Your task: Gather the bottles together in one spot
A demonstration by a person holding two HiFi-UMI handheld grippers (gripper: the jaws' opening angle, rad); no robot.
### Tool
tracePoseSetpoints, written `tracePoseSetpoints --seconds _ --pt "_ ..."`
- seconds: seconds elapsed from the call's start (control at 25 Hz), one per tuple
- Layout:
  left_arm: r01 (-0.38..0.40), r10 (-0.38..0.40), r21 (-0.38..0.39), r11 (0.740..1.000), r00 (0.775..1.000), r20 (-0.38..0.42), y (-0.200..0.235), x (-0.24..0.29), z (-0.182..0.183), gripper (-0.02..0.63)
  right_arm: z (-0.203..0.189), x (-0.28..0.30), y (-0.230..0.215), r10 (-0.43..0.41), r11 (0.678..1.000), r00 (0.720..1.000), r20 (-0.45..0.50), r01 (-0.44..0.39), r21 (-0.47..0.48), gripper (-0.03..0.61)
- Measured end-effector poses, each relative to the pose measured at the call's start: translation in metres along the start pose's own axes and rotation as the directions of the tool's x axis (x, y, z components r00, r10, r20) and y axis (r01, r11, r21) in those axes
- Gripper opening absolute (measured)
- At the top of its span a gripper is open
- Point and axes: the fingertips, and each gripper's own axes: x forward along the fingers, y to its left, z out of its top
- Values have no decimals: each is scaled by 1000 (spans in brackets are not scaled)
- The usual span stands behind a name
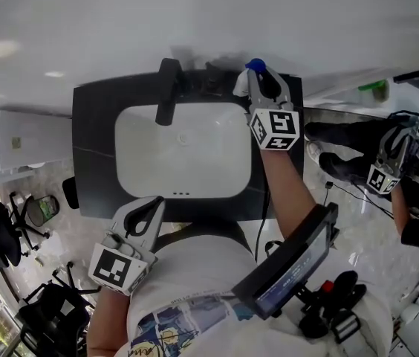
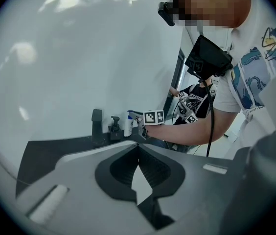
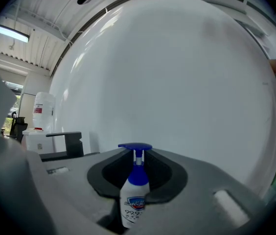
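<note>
Countertop [image 1: 94,125] is dark and fills the middle of the head view, with a white sink basin [image 1: 150,162] set into it. A black faucet [image 1: 168,88] stands at the upper edge of the basin.

Right gripper [image 1: 260,80]:
- Location: upper centre of the head view, at the back right corner of the basin, close to the white wall [image 3: 177,82].
- Jaw state: clamped on the body of the pump bottle [image 3: 134,199], one jaw on each side.
- The bottle is white with a blue collar and a flat blue pump head, and it stands upright between the jaws.
- In the head view only the blue pump head [image 1: 255,65] shows above the gripper.
- Whether the bottle base touches the countertop cannot be determined.

Second container: a small dark pump dispenser [image 2: 114,127] stands on the back of the countertop, just right of the faucet. The white bottle is just beside it on the right in the left gripper view.

Left gripper [image 1: 148,207]:
- Location: lower left of the head view, at the front edge of the countertop, well apart from both containers.
- Jaw state: tips pressed together, nothing between them, as the left gripper view [image 2: 138,148] shows.

A screen device [image 1: 291,262] hangs at the person's chest, lower right. A second person [image 2: 195,104] in dark clothing stands at the right.
</note>
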Motion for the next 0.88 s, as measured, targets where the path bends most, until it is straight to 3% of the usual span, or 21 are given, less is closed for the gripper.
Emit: tracePoseSetpoints --seconds 0.4,0.48,0.56,0.88 --pt "37 -37 -3 999 999 -1 -10 14 1 3 -2 -21 14 45 995 997 59 -40 -88 72" --pt "44 -44 0 999 999 -1 -11 13 2 3 -5 -20 18 54 995 998 38 -51 -81 117" --pt "44 -44 3 999 999 1 -11 10 2 3 -13 -19 18 57 997 998 4 -57 -56 203" --pt "30 -30 10 1000 999 32 -4 4 2 3 -28 -28 19 54 995 997 -55 -58 -83 212"
